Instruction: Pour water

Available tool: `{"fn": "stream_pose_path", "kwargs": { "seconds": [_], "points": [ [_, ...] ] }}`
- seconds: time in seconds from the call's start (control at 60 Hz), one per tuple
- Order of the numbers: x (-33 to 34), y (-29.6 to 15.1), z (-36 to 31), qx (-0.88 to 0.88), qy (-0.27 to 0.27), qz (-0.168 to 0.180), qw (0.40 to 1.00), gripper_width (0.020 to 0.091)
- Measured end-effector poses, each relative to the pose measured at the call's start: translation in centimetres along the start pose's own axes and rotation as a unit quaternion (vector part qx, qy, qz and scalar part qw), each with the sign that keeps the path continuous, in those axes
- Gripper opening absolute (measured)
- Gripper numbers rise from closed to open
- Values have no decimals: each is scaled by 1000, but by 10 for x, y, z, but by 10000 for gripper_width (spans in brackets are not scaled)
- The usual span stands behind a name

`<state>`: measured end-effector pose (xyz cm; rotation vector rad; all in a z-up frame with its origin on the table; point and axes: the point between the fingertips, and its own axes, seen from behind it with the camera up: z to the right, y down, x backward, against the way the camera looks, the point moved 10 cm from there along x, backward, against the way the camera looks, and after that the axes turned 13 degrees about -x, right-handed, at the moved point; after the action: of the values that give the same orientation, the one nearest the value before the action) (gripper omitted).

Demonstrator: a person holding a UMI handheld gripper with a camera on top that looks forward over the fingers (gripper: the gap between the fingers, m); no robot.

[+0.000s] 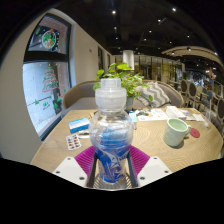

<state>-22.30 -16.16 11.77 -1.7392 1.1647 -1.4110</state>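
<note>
The clear plastic water bottle (111,135) stands upright between the fingers (111,160), its long axis vertical and its white cap on top, the magenta pads (85,158) closing against both its sides so that it appears pinched. From the bottle, the pale green mug (177,131) sits on the wooden table (150,140) to the right and a little beyond, well apart. The pour likely needs a carry rightward, then a tilt of the neck toward that mug.
</note>
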Motion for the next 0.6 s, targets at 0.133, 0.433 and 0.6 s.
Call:
{"fn": "stream_pose_path", "kwargs": {
  "seconds": [0.133,0.433,0.6],
  "points": [
    [0,-2,-3,11,-3,-1,1000,368],
    [8,-73,-16,-97,-71,6,993,330],
    [-7,-133,0,-354,-177,-12,918,329]
  ]
}}
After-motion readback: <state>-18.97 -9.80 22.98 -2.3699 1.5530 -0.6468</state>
